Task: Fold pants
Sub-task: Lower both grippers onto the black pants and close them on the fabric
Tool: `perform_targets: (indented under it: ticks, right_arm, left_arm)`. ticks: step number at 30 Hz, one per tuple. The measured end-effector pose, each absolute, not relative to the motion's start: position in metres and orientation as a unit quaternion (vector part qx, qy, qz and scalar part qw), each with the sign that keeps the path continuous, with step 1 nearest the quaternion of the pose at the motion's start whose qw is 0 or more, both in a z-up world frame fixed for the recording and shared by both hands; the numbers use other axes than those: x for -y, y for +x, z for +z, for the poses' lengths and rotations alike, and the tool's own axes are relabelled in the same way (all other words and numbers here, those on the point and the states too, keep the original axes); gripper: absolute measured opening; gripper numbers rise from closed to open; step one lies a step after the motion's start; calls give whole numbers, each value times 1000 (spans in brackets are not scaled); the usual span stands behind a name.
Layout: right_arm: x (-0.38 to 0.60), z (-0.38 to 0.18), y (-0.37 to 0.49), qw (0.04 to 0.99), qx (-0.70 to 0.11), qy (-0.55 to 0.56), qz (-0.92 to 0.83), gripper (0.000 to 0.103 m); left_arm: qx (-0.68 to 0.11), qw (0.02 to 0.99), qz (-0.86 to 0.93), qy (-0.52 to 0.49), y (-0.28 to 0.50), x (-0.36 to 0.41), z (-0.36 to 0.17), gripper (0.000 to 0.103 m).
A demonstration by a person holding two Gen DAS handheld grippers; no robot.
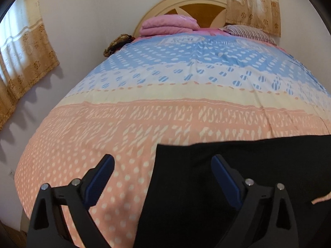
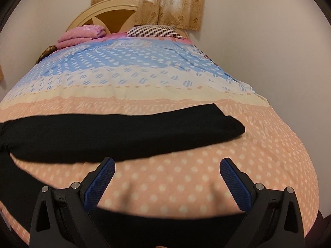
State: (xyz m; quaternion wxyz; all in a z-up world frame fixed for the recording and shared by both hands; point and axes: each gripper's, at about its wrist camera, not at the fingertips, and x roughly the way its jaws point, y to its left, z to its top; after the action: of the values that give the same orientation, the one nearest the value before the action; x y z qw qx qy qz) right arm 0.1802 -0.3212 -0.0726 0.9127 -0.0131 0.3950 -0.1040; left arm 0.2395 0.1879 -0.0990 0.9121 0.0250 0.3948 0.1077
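1. My left wrist view sits low over the bed [image 1: 165, 107], facing the headboard [image 1: 186, 4], with the pants [image 1: 227, 175] close at lower right.
2. My right wrist view faces the same headboard [image 2: 107, 8]; the pants [image 2: 124, 132] cross mid-frame.
3. Both share the bed [image 2: 186, 177], pink blanket [image 1: 167, 24] and curtain [image 2: 171, 6].

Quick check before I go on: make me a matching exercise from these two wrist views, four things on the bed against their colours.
Things:
1. pants
2. folded blanket
3. pillow
4. bedspread, near part

Colours:
A. peach with pale dots
B. striped, dark on white
C. black
D. pink

Pairs: 1-C, 2-D, 3-B, 4-A
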Motion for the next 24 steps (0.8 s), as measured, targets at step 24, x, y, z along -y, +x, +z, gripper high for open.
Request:
perform_targets:
  ticks: [24]
  right_arm:
    - [442, -95, 304, 869, -467, -16, -161, 94]
  left_arm:
    - [-470, 880, 62, 6, 289, -200, -138, 71]
